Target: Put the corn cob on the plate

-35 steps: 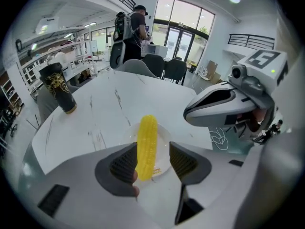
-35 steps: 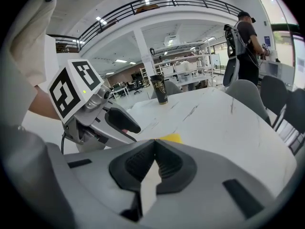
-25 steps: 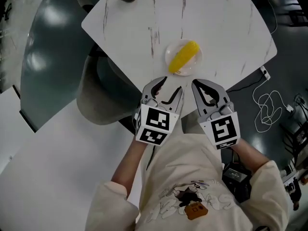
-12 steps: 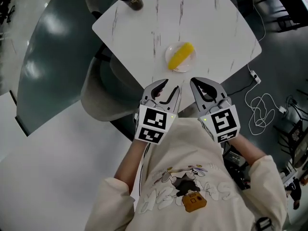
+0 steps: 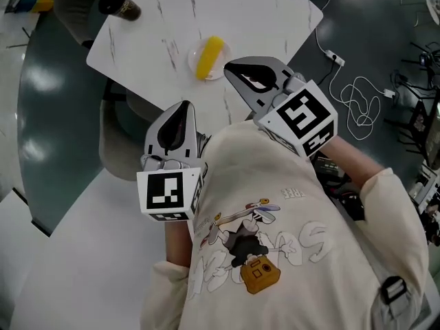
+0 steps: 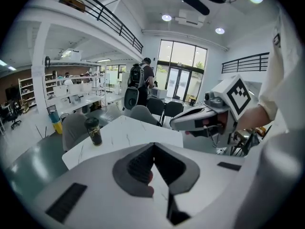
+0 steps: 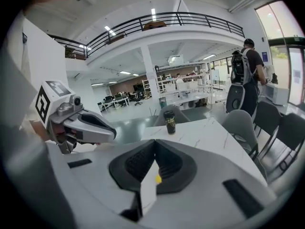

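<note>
Having pulled up and back from the plate (image 5: 193, 63) over the last second, looks pretty much done; can see corn cob (image 5: 210, 55) lying right on it; just snapped left gripper (image 5: 183, 107) closed on nothing, right gripper (image 5: 229, 68) clamped empty too; holding both high, well short of the plate, tilted down toward it.

The head view looks steeply down, the surface (image 5: 261, 5) at twelve o'clock. Both gripper views look across it, sharing the cup (image 6: 93, 130).
</note>
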